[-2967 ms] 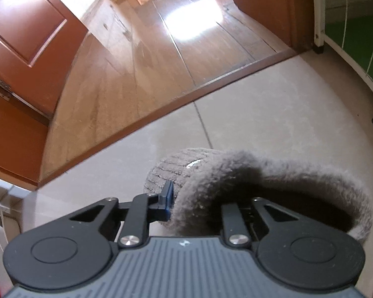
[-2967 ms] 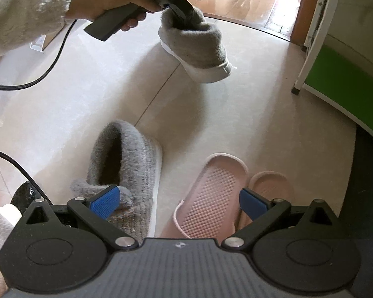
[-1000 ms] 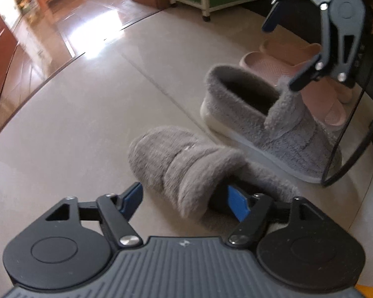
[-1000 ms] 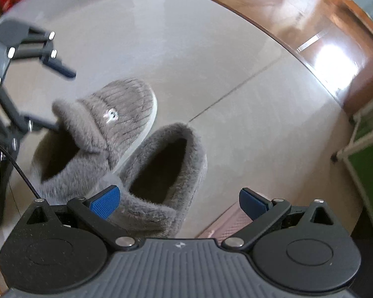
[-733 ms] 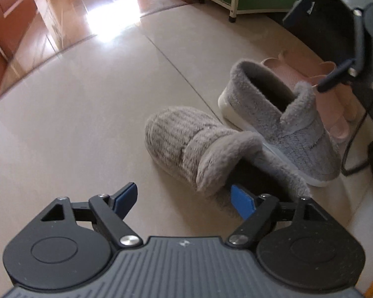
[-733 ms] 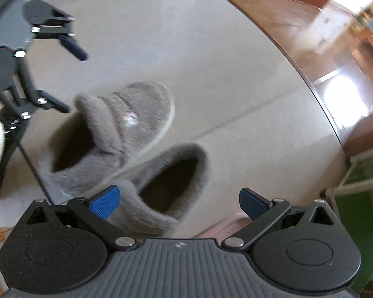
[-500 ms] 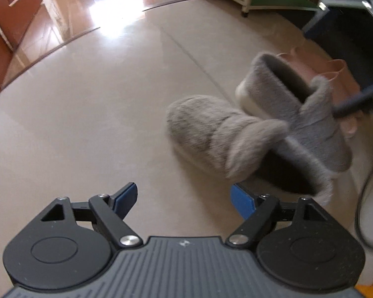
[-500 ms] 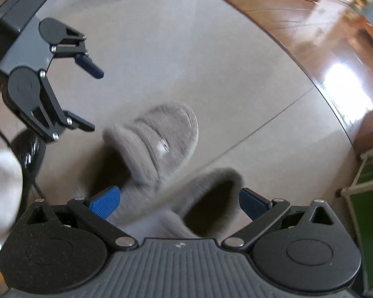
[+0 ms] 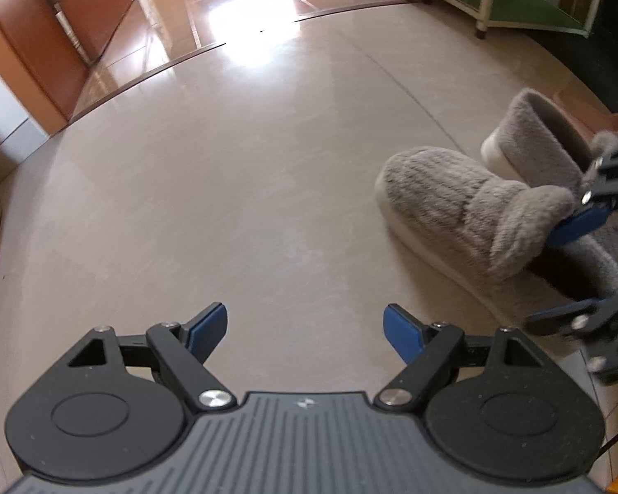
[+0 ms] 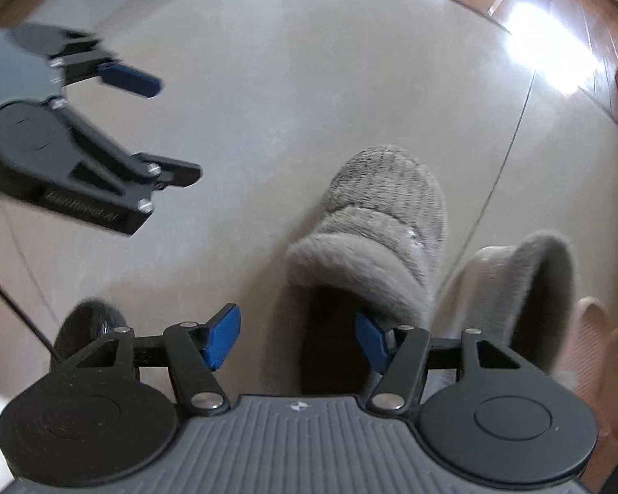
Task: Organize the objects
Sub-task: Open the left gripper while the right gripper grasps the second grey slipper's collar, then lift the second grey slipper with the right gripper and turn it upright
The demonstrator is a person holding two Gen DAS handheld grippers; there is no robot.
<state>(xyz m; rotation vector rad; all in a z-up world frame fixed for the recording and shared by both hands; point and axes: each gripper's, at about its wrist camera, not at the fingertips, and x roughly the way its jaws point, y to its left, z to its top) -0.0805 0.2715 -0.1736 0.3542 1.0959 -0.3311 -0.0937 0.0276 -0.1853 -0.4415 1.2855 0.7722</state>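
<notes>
Two grey fuzzy slippers lie side by side on the beige tile floor. The near slipper [image 9: 453, 206] [image 10: 383, 214] points away from me, and the second slipper [image 9: 531, 136] [image 10: 531, 288] lies just beyond it. My left gripper [image 9: 305, 329] [image 10: 156, 123] is open over bare floor, well left of the slippers. My right gripper [image 10: 296, 339] [image 9: 568, 267] is at the near slipper's heel end and its jaws are closing. One blue pad [image 10: 371, 341] sits under the fuzzy cuff; the other is outside the slipper. The pads are not pressing the rim.
Pink slippers [image 10: 597, 329] [image 9: 614, 121] lie past the grey pair. A white shelf with a green floor [image 9: 494, 4] stands at the back right, with wooden flooring and brown doors [image 9: 33, 41] at the back left. A black cable and a dark round object [image 10: 90, 321] lie near my right gripper.
My left gripper drew away to the left of the near slipper, which stayed on the floor. My right gripper swung over that slipper's heel and its jaws narrowed.
</notes>
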